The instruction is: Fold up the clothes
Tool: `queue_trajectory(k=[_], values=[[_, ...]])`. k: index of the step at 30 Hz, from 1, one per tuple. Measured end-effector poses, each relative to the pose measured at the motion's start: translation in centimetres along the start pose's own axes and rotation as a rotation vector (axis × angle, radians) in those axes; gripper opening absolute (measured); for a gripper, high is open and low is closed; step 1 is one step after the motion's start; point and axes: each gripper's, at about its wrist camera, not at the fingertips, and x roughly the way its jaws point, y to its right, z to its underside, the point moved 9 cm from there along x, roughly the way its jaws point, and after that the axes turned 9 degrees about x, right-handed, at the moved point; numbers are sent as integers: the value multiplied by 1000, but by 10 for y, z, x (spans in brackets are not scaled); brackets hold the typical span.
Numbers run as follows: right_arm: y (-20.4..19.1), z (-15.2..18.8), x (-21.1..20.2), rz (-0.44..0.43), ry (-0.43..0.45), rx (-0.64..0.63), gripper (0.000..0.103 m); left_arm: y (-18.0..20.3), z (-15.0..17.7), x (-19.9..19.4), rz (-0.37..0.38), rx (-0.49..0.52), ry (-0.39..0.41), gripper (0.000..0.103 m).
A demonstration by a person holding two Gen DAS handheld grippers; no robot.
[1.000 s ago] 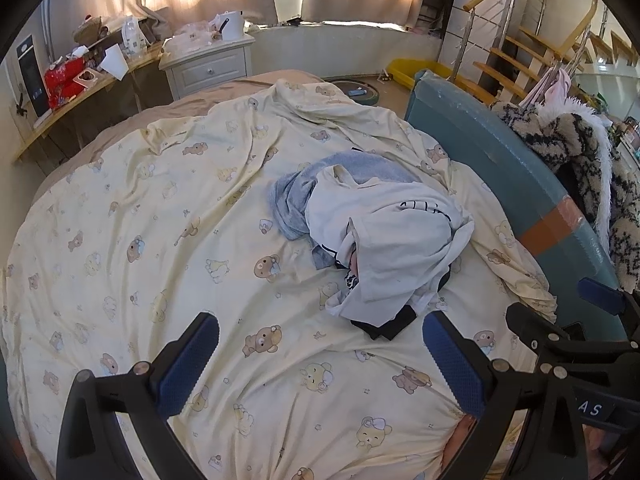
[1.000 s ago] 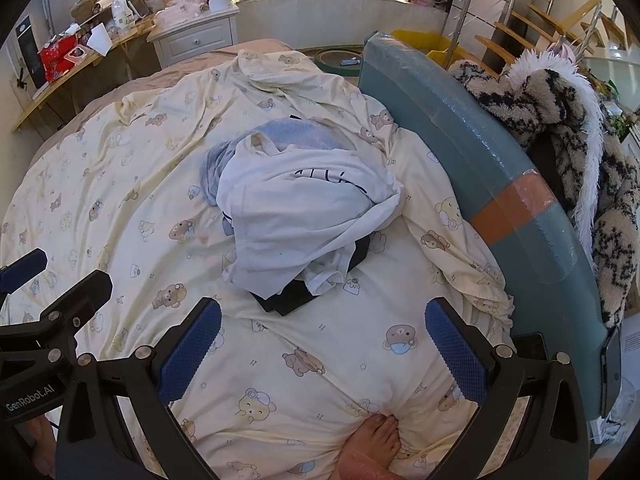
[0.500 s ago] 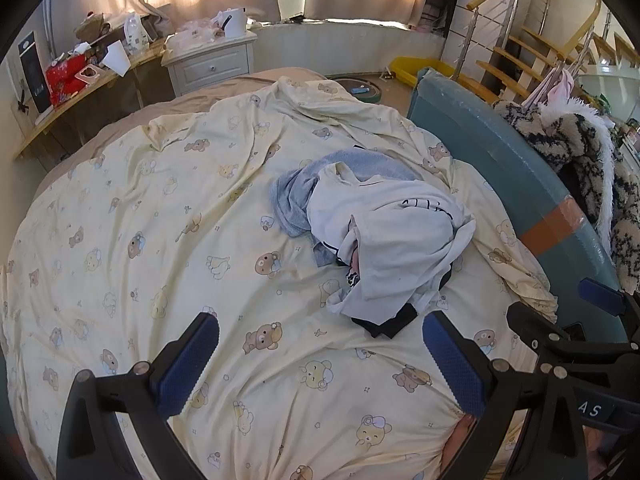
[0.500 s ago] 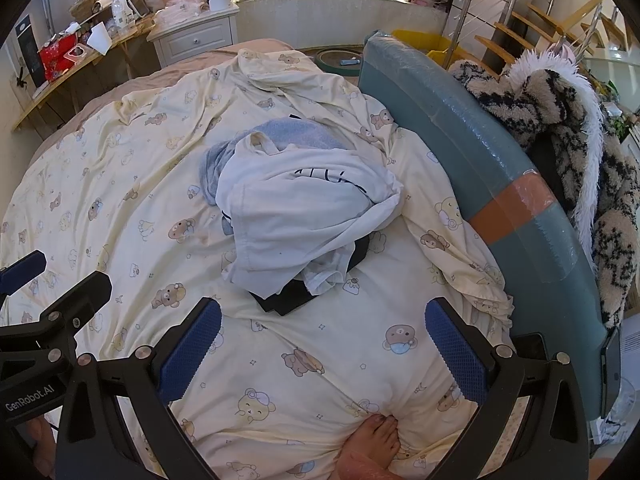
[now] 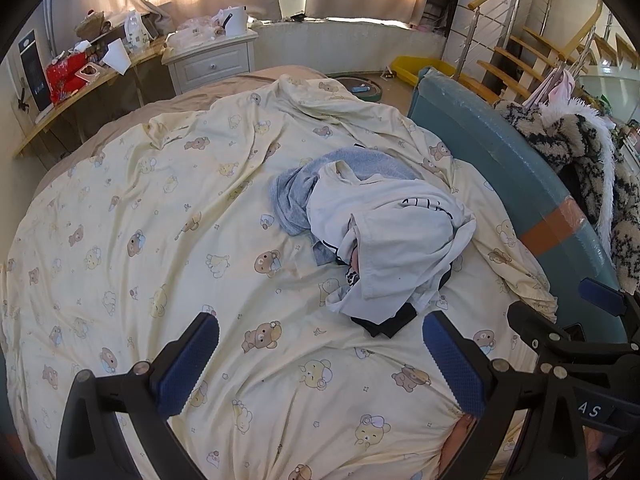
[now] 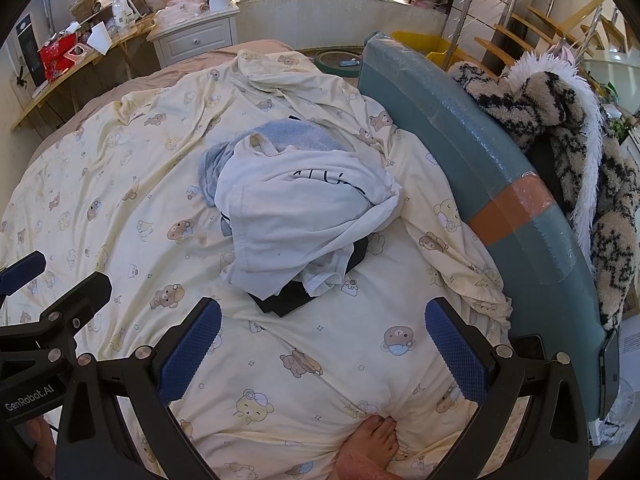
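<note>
A crumpled pile of clothes lies on the bed: a white T-shirt on top, a blue-grey towel-like garment behind it, and a black piece sticking out at the front. My left gripper hovers open above the sheet, short of the pile and a little to its left. My right gripper is open too, just in front of the black piece. Nothing sits between either pair of blue pads. The left gripper also shows at the right wrist view's left edge.
The bed wears a cream bear-print sheet. A teal padded headboard curves along the right, with a furry black-and-white garment draped over it. A person's bare foot rests on the near edge. A nightstand stands beyond the bed.
The left wrist view has drifted slightly, so the pile sits a touch lower than a second ago. The right gripper and the clothes have not visibly moved.
</note>
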Motion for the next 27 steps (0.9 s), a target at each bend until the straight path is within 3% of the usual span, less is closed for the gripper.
queue_trajectory(k=[14, 24, 27], values=[[0, 0, 6, -19, -15, -19, 103, 3, -3, 1, -5, 3, 9, 102], [-2, -41, 18, -209, 5, -227, 103, -38, -12, 15, -58, 26, 17, 102], [-13, -46, 31, -284, -30, -310, 103, -47, -12, 25, -47, 21, 6, 102]])
